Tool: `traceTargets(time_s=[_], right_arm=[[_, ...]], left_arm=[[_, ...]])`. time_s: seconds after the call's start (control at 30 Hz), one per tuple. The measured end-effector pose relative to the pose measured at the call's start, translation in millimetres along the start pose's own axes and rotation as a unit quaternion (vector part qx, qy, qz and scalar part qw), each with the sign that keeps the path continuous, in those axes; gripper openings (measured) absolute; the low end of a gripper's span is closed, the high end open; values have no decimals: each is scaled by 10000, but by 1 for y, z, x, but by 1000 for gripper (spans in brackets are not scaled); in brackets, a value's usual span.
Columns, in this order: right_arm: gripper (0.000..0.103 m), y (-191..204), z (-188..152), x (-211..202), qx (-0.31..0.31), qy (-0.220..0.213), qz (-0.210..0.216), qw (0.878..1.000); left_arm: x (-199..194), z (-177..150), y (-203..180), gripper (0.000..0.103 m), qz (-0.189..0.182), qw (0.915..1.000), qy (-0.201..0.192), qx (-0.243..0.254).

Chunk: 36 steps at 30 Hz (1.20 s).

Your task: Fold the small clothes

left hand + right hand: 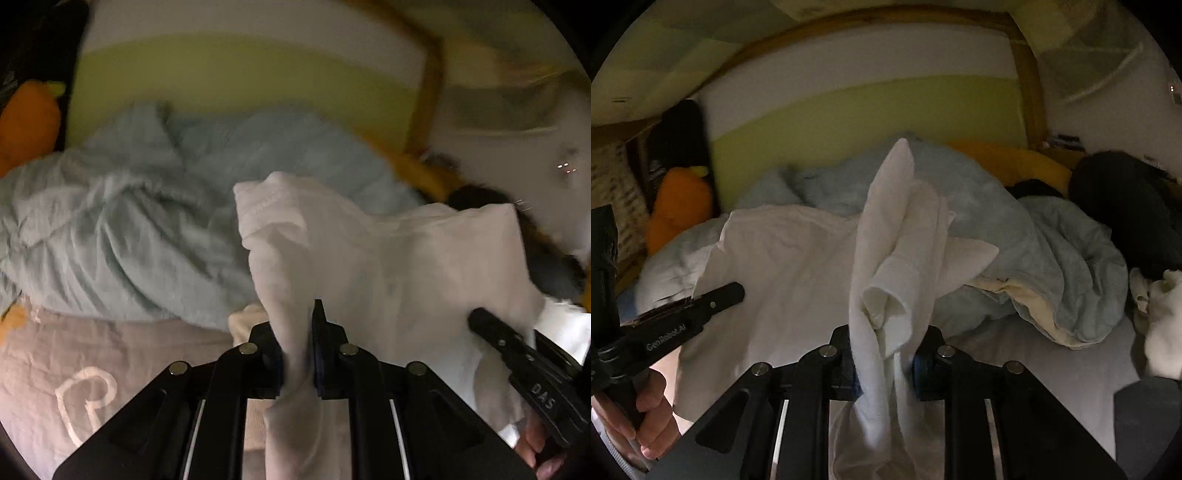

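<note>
With the left gripper [297, 354] and right gripper [886, 363] each clamped nearly closed on the limp white cotton garment [388, 258], hold its edge taut and level above the crumpled pale-blue duvet [110, 229] before lowering.

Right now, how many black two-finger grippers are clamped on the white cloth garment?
2. The left gripper pinches one bunched edge of the white cloth garment; the right gripper pinches another, to its right. None seem hidden.
</note>
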State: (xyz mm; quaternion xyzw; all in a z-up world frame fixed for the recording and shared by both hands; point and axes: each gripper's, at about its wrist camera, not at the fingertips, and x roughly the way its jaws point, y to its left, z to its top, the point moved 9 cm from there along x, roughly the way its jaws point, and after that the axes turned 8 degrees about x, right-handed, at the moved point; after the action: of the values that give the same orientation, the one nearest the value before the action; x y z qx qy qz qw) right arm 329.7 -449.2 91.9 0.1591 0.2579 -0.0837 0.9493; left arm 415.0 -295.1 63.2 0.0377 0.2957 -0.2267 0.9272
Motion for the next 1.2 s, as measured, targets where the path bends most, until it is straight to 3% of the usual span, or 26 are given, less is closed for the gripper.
traceTargets(time_s=[0.13,0.2,0.23,0.27,0.3,0.33,0.37,0.43,0.53,0.63,0.77,0.83,0.93,1.0,1.1,1.2], right_arm=[[20,-15,-39,80,109,693,-121,9975],[25,-23,-62,108,45,978,-333,9946],[30,-27,-67,112,11,909,-475,9947],[44,-31,-67,112,-24,730,-544,9958],[67,-34,-65,107,-58,547,-690,9961],[77,-43,-60,105,-60,421,-886,9952],[85,-49,-54,94,-63,191,-1123,9935],[85,-50,-49,78,-128,16,-1173,9930],[85,-50,-46,51,-174,182,-1213,9923],[85,-34,-36,15,-76,13,-1089,9940],[85,6,-11,-63,-188,-570,-817,9948],[89,23,-2,-96,-261,-812,-716,9938],[101,52,19,-157,-279,-1407,-577,9880],[103,74,27,-200,-238,-1962,-309,9798],[103,93,20,-238,-187,-2497,-168,9680],[103,106,-2,-254,-225,-2841,-81,9585]], left_arm=[[61,-37,7,14,578,9963,435,472],[87,-61,20,26,897,9918,775,483],[90,-66,27,41,986,9912,718,509],[86,-66,32,59,1140,9901,565,597],[80,-65,37,68,1275,9887,415,674],[70,-63,40,77,1311,9883,267,727],[59,-61,43,78,1267,9892,195,713],[37,-58,53,78,1255,9907,100,517],[-11,-45,63,79,1047,9940,-250,210],[-69,-29,71,86,1184,9904,-658,264],[-147,-10,76,96,1272,9846,-1140,361],[-184,-6,78,96,1290,9820,-1316,413],[-247,-1,78,101,1296,9735,-1806,534],[-280,-3,78,101,1203,9696,-2059,550],[-315,-17,78,101,960,9676,-2272,547],[-335,-39,81,101,1032,9598,-2538,616]])
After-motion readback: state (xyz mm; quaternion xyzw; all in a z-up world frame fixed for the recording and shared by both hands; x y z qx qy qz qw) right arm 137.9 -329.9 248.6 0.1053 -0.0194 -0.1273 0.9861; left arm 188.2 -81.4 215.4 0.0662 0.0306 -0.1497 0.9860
